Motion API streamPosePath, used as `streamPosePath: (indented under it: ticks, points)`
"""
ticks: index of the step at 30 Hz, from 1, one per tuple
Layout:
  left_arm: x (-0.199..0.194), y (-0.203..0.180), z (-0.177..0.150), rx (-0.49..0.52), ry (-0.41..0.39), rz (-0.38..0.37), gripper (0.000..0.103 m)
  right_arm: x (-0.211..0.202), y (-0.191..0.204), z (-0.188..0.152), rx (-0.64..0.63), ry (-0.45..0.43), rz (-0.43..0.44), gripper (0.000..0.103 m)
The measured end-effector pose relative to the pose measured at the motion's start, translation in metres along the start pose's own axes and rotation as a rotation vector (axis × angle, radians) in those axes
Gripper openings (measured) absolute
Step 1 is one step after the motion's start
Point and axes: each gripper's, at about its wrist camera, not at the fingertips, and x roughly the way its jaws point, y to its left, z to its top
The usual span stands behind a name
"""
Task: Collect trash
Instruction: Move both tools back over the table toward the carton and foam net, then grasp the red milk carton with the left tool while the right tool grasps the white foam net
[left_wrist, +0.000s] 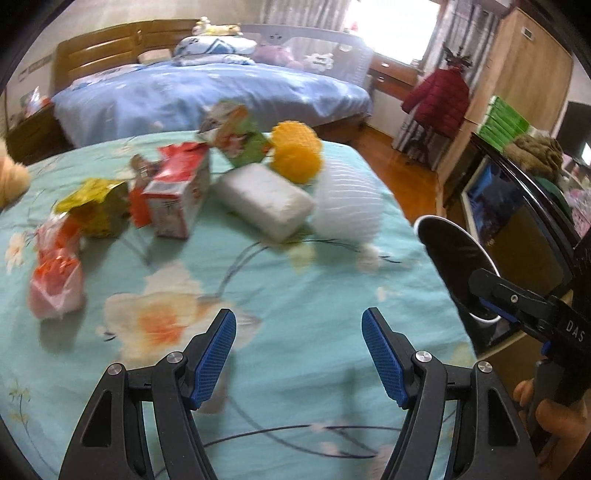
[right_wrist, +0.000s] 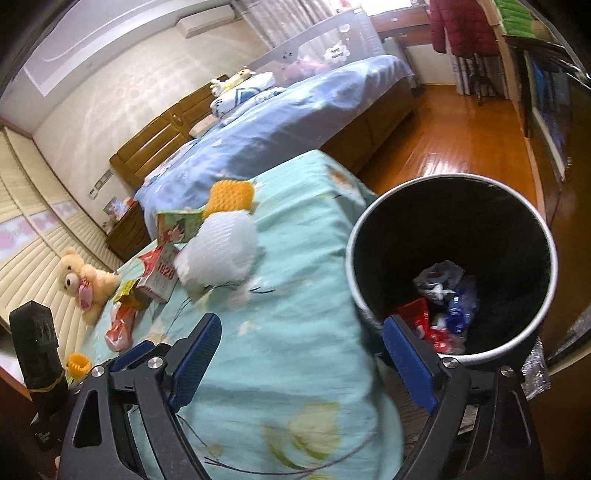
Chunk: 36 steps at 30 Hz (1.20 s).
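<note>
Trash sits in a loose cluster at the far end of the bed (left_wrist: 295, 295), on the teal floral sheet, so everything is reachable from this near edge. In the pile: white foam net (left_wrist: 347, 199), white foam block (left_wrist: 264, 199), orange foam net (left_wrist: 295, 151), red-and-white carton (left_wrist: 177, 192), green carton (left_wrist: 240, 136), yellow wrapper (left_wrist: 96, 203), pink-orange plastic bag (left_wrist: 55, 284).

Trash bin (right_wrist: 452, 266) hangs just off the bed's right edge, mouth tipped toward the sheet, so a grabbed piece only needs a short carry. It already holds some scraps: red wrapper, blue and grey bits. Likely partway through; most of the pile is not yet collected.

Left gripper (left_wrist: 299, 354): jaws spread wide, nothing between them, hovering over bare sheet, well short of the pile.

Right gripper (right_wrist: 301, 362): jaws also spread wide, holding nothing. The right finger looks to overlap the bin rim, but with the blur I cannot tell touching from just in front.

Teddy bear (right_wrist: 86, 284) sits at the far left, probably not trash.
</note>
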Motion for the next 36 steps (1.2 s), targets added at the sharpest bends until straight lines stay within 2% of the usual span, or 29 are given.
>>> streamPosePath:
  ticks: [14,22,32,33,35,36]
  points:
    - [-0.008,0.051,0.015,-0.086,-0.034,0.082,0.070,0.026,0.033,0.008,-0.047,0.012,0.038,0.091]
    - [0.014,0.071,0.040,-0.125,-0.045,0.139,0.070,0.048,0.051,0.019,-0.077,0.018,0.060,0.090]
    - [0.047,0.072,0.067,-0.101,-0.047,0.191,0.070,0.080,0.055,0.034,-0.066,0.038,0.077,0.090]
    - [0.048,0.072,0.068,-0.101,-0.047,0.193,0.070,0.083,0.056,0.035,-0.066,0.042,0.079,0.088]
    - [0.052,0.073,0.071,-0.096,-0.057,0.198,0.069,0.088,0.056,0.035,-0.067,0.049,0.085,0.079]
    - [0.053,0.072,0.071,-0.092,-0.063,0.203,0.067,0.090,0.057,0.035,-0.070,0.058,0.089,0.065]
